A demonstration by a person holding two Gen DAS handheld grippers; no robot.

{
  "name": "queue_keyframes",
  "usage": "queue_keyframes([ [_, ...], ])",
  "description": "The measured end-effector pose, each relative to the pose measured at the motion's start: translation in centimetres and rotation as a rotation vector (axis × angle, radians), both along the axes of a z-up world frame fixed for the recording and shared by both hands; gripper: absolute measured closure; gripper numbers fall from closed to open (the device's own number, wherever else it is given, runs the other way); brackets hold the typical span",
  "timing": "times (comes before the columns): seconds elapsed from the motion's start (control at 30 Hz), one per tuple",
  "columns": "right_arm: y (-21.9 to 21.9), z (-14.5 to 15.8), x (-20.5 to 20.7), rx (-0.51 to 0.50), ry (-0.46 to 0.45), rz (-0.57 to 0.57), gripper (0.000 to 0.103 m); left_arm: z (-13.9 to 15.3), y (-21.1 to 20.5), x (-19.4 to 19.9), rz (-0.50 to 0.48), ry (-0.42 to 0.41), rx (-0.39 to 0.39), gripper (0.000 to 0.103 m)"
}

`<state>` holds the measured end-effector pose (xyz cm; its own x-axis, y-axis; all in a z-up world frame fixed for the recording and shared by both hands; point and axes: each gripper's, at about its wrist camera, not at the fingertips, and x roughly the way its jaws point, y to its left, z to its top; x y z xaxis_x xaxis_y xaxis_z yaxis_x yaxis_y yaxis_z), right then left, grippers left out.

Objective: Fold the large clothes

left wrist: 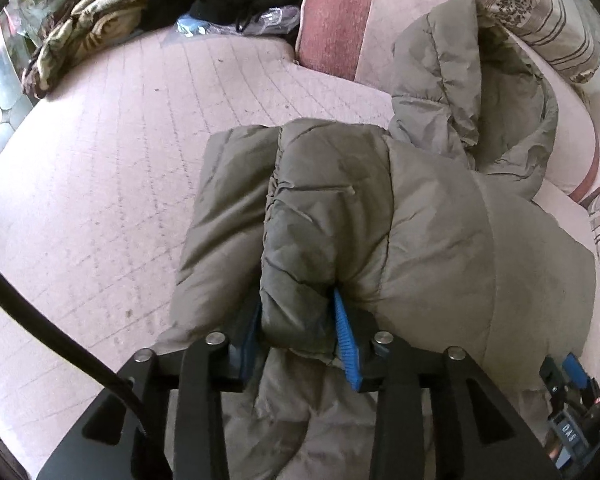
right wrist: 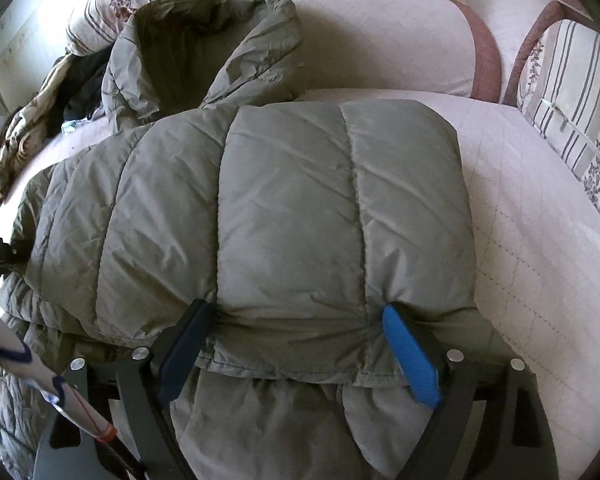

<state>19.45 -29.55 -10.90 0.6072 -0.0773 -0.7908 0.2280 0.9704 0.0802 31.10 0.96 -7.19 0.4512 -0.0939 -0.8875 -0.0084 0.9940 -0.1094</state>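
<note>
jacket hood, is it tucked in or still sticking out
Sticking out: the hood lies open beyond the folded jacket body, its lining showing.

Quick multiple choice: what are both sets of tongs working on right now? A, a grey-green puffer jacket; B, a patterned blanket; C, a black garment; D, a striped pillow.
A: the left tongs and right tongs each have padded folds of the puffer jacket bunched between their blue pads.

home bedroom: quilted bed, pillows.
</note>
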Motion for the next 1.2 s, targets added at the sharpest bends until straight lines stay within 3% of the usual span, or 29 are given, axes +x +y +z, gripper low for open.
queue_keyframes([
  [0.23,-1.4,3.9,-5.4,0.021,-0.077,-0.051,0.012,4.1,3.4,-6.5,0.051,-0.078,0.070,0.049],
  [0.4,-0.9,4.1,-11.1,-0.040,-0.050,-0.057,0.012,5.0,5.7,-12.6,0.102,-0.107,0.134,0.041],
  [0.57,-0.2,2.7,-16.1,-0.030,-0.011,-0.052,0.012,3.8,6.7,-17.7,0.122,-0.097,0.131,0.038],
  [0.77,1.6,0.5,-20.6,0.044,0.046,-0.044,0.012,0.2,7.3,-22.8,0.116,-0.057,0.221,0.038],
  [0.87,2.6,-0.5,-22.5,0.036,0.071,-0.048,0.012,-0.5,8.1,-24.7,0.121,-0.038,0.210,0.038],
  [1.03,4.2,-0.6,-24.6,0.037,0.095,-0.012,0.012,0.8,9.2,-27.6,0.135,-0.075,0.199,0.038],
  [1.2,5.7,2.1,-24.9,0.061,0.062,0.029,0.012,4.0,9.1,-28.7,0.131,-0.167,0.195,0.037],
])
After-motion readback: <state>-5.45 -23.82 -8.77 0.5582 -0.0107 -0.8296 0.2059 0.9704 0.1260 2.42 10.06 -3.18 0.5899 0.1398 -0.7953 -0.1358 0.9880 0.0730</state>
